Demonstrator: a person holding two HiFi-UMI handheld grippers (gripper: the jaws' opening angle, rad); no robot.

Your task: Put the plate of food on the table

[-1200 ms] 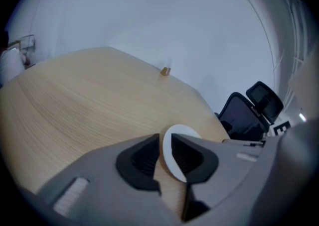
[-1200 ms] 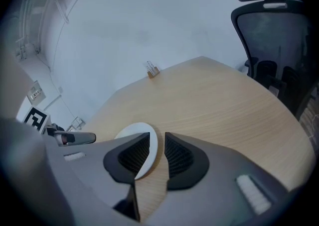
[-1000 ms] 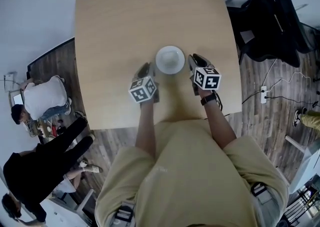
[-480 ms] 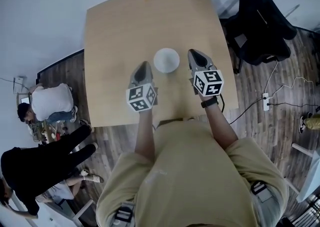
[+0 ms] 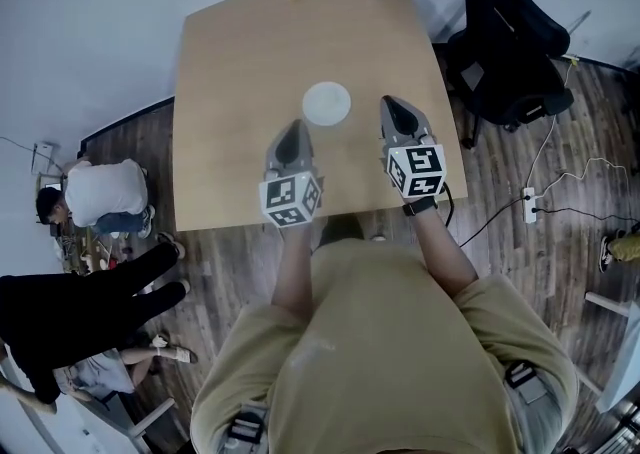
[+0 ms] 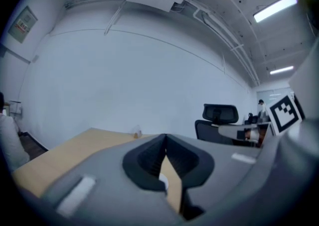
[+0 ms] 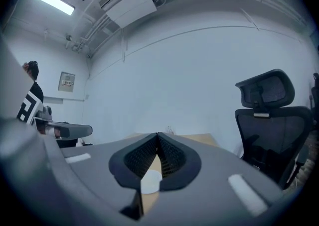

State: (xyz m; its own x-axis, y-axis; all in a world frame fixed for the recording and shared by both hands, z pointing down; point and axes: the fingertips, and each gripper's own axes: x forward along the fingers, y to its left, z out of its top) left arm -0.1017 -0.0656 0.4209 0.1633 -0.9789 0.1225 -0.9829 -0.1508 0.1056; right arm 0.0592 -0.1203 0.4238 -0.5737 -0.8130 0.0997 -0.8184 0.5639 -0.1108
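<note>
The left hand-held gripper point(image 5: 291, 132) and right hand-held gripper point(image 5: 392, 108) point forward side by side, jaws together, empty.

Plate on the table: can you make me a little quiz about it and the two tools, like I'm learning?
1. True or false: the plate lies on the table and touches neither tool.
2. Pick one: what stands beside the table on the person's right? A) a black office chair B) a fridge C) a bicycle
3. Fill the gap: the jaws of the left tool and the right tool are both ___, with nothing held.

Key: 1 true; 2 A; 3 shut.
</note>
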